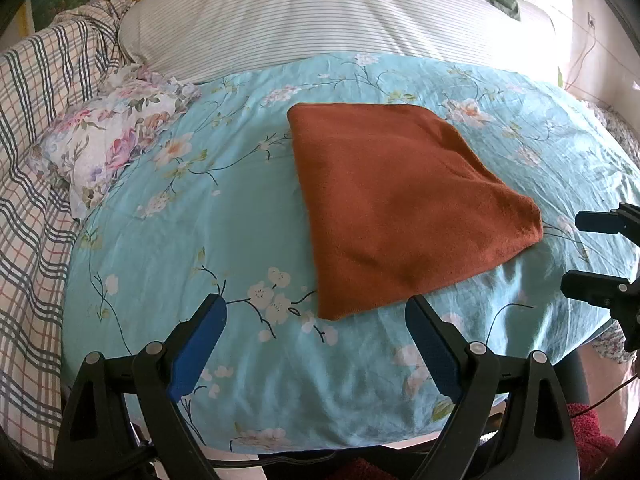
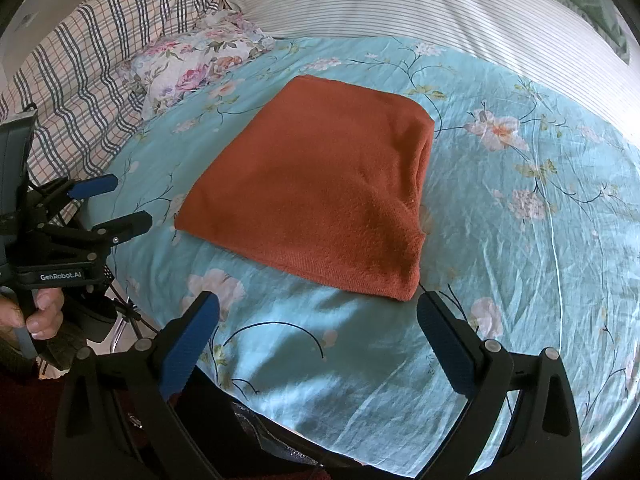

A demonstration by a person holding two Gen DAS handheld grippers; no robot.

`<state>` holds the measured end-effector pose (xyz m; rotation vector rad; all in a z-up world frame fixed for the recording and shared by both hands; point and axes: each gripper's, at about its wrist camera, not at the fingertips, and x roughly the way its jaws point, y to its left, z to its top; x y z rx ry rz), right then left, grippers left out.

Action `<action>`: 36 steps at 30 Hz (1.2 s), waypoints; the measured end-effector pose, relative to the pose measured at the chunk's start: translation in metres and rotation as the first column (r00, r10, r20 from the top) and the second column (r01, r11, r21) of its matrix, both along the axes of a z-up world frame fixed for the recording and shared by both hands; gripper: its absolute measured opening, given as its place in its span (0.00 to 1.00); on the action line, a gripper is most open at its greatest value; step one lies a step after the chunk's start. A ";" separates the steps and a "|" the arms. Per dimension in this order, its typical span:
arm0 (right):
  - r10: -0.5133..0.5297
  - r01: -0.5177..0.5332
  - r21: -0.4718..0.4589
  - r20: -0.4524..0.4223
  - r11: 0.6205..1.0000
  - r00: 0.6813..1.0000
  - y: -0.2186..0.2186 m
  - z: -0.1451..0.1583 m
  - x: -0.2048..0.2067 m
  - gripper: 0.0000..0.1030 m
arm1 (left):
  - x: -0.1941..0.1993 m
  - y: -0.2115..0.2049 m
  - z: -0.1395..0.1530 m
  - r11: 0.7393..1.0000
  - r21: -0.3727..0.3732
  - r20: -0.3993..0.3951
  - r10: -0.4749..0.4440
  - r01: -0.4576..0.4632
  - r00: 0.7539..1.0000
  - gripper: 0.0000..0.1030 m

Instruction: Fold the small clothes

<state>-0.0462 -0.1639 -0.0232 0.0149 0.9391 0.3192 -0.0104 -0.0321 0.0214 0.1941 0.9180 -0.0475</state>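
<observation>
Plainly, writing: "GenRobot.AI" in white on the black body of the left gripper (image 2: pixel 112 204).
Garment: rust-orange cloth (image 1: pixel 400 212), fuzzy knit, folded into a flat four-sided pad, lying mid-bed on the turquoise floral sheet (image 1: pixel 224 216).
Left gripper: jaws apart, blue ribbed pads, empty, near the cloth's front edge.
Right gripper (image 2: pixel 320 308): jaws apart, empty, just before the cloth's near corner.
Bedding: striped pillow (image 1: pixel 320 8), plaid blanket (image 1: pixel 44 92), flowered pillow (image 1: pixel 108 140).
</observation>
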 end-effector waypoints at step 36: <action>-0.009 0.009 0.005 -0.002 1.000 1.000 -0.001 -0.001 0.000 0.96 | 0.001 -0.001 0.000 1.000 0.003 0.002 -0.010 0.010 1.000 0.89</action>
